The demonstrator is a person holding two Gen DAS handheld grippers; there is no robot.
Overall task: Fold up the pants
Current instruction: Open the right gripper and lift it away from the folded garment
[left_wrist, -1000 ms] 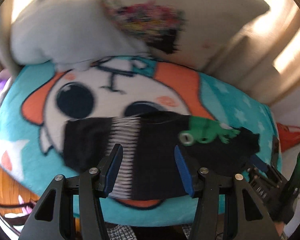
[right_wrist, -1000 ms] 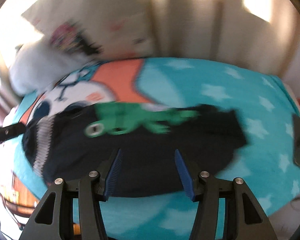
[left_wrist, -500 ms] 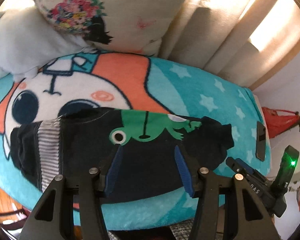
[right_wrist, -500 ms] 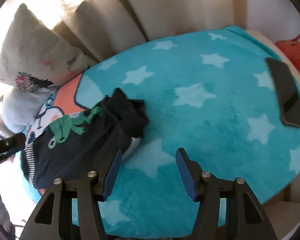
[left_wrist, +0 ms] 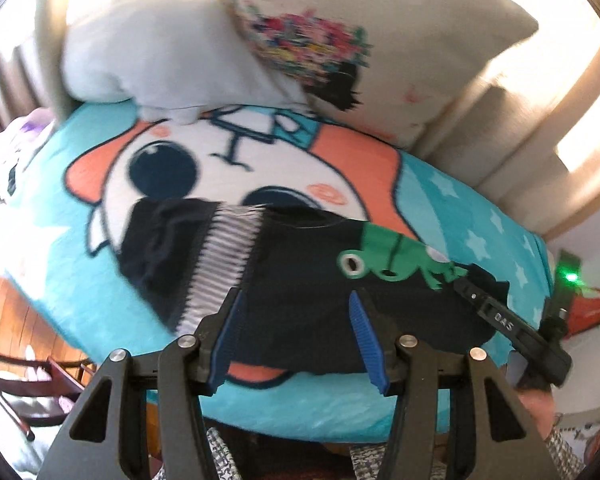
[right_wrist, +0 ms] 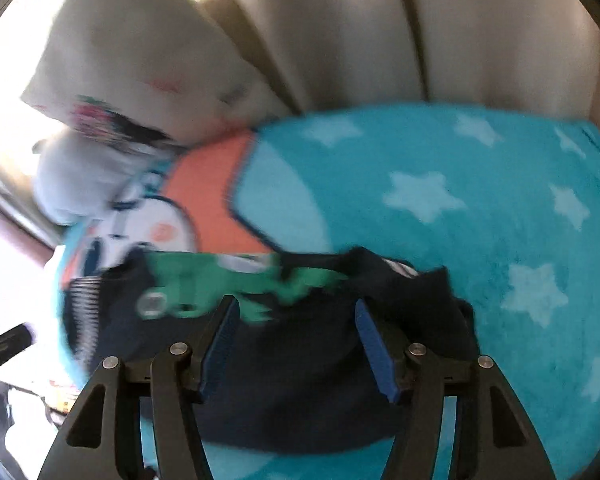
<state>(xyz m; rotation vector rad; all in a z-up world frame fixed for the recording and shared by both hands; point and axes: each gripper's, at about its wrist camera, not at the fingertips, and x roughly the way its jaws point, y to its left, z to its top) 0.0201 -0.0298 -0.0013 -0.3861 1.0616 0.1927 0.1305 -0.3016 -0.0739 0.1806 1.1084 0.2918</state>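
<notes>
The dark navy pants (left_wrist: 300,280) with a green frog print (left_wrist: 396,260) and a grey-striped inner waistband (left_wrist: 224,264) lie in a folded heap on a turquoise star blanket (left_wrist: 480,216). My left gripper (left_wrist: 296,300) is open and empty just above the near edge of the pants. My right gripper (right_wrist: 294,304) is also open and empty over the pants (right_wrist: 300,360), near the frog print (right_wrist: 236,284). The right gripper also shows in the left wrist view (left_wrist: 512,328) at the pants' right end.
The blanket (right_wrist: 460,200) bears a cartoon face (left_wrist: 220,168). A floral cushion (left_wrist: 340,32) and a white pillow (left_wrist: 148,56) lean at the back before beige curtains (right_wrist: 380,40). Wooden furniture (left_wrist: 24,340) stands at the lower left.
Both views swung left. The right gripper came back from the bare blanket to over the pants. The pants have not visibly moved.
</notes>
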